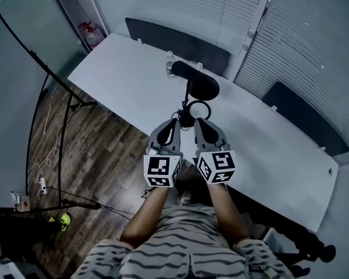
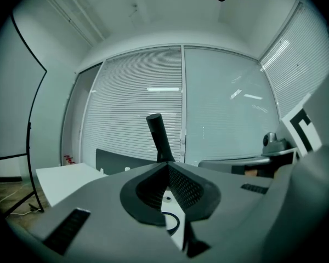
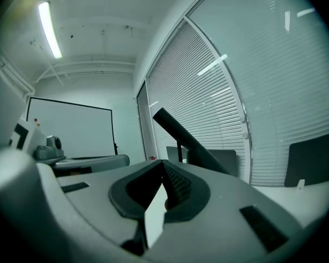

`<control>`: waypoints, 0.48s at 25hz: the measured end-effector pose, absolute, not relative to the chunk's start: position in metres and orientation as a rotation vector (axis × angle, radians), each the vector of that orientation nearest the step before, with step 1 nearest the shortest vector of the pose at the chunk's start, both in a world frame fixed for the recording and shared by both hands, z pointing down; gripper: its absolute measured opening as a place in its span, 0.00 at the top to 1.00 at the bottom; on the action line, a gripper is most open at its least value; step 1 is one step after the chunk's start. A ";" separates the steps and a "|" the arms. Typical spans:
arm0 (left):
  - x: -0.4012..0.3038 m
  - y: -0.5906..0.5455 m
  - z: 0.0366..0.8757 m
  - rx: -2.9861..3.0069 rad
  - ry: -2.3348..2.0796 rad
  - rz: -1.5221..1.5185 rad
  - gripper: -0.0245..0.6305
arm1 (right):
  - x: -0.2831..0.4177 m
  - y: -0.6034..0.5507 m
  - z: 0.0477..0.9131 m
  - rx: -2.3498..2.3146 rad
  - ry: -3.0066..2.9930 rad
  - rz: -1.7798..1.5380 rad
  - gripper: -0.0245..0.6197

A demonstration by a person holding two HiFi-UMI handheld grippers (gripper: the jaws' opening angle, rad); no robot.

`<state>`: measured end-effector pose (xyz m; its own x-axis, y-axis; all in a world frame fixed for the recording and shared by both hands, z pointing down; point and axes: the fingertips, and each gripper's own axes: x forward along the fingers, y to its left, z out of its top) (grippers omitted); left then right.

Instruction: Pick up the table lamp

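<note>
A black table lamp stands on the white table, its long head tilted over a thin stem, with a ring-shaped base near the table's front edge. My left gripper and right gripper sit side by side just in front of the base, tips pointing at it. Both are shut with nothing between the jaws. In the left gripper view the lamp head rises above the left gripper. The right gripper view has the lamp head slanting over the right gripper.
A clear bottle stands behind the lamp. Dark chairs line the table's far side, by blinds-covered windows. A black stand and cables rest on the wood floor at left, and a red extinguisher is in the corner.
</note>
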<state>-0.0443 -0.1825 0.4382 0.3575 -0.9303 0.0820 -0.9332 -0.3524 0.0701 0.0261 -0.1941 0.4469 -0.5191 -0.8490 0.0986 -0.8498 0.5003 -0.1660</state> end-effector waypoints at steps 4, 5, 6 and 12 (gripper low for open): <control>-0.047 -0.207 0.445 2.513 -1.684 0.052 0.95 | 0.020 -0.217 0.453 1.563 -2.697 0.313 0.95; -0.048 -0.213 0.446 2.517 -1.674 0.057 0.95 | 0.018 -0.223 0.454 1.569 -2.690 0.318 0.95; -0.050 -0.220 0.448 2.520 -1.663 0.061 0.95 | 0.016 -0.229 0.456 1.575 -2.683 0.321 0.95; -0.059 -0.258 0.453 2.567 -1.602 0.087 0.95 | 0.010 -0.266 0.469 1.624 -2.644 0.349 0.95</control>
